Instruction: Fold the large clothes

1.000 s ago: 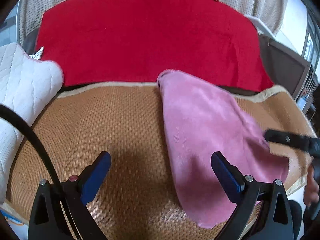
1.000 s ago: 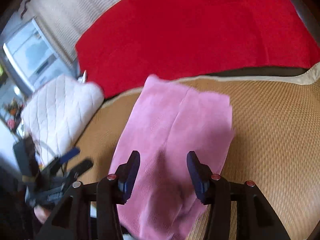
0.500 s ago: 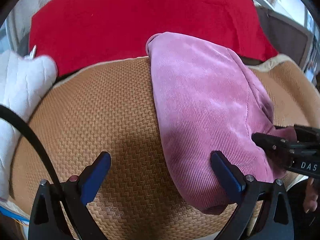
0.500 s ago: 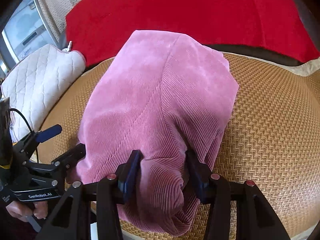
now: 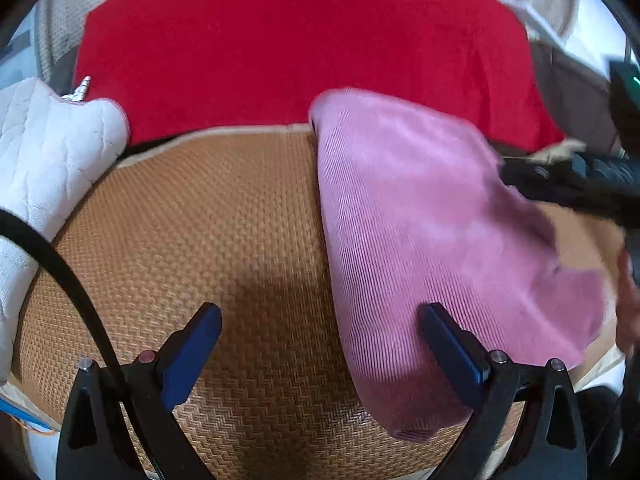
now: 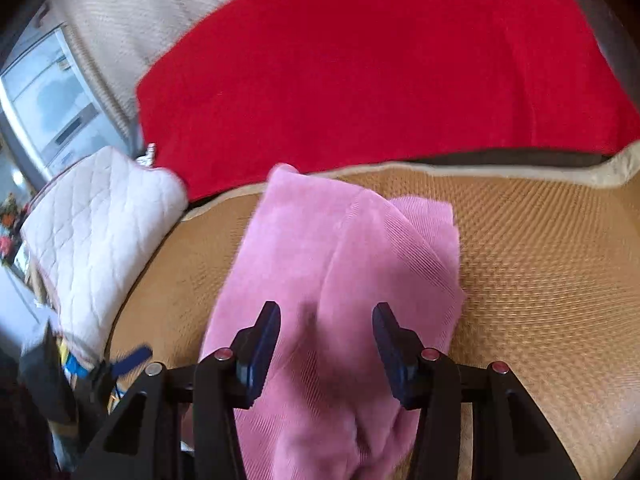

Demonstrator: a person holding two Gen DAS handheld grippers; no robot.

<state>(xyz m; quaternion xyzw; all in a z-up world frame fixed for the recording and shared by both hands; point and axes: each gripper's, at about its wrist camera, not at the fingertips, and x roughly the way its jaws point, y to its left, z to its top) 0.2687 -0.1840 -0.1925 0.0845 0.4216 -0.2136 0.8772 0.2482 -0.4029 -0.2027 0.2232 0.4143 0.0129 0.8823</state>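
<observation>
A pink corduroy garment point(image 5: 420, 232) lies folded into a long strip on the woven rattan mat point(image 5: 208, 216). My left gripper point(image 5: 320, 332) stands open and wide; its right finger point(image 5: 448, 344) hangs over the garment's near left edge, its left finger over bare mat. In the right wrist view the garment point(image 6: 340, 264) runs away from me under my right gripper point(image 6: 326, 328), whose jaws stand partly apart above the cloth without pressing it. The right gripper point(image 5: 560, 188) also shows as a blurred dark shape at the garment's far right side. The left gripper point(image 6: 120, 364) is blurred at lower left.
A red blanket point(image 5: 300, 48) covers the sofa back beyond the mat. A white quilted cushion point(image 5: 48, 152) lies at the mat's left end, also in the right wrist view point(image 6: 100, 232). A hand point(image 5: 626, 304) shows at the right edge. A pale cabinet point(image 6: 52, 104) stands far left.
Half a second ago my right gripper sat low with a bulge of pink cloth between its fingers; it has since drawn back and up. The left gripper dipped closer, then eased back.
</observation>
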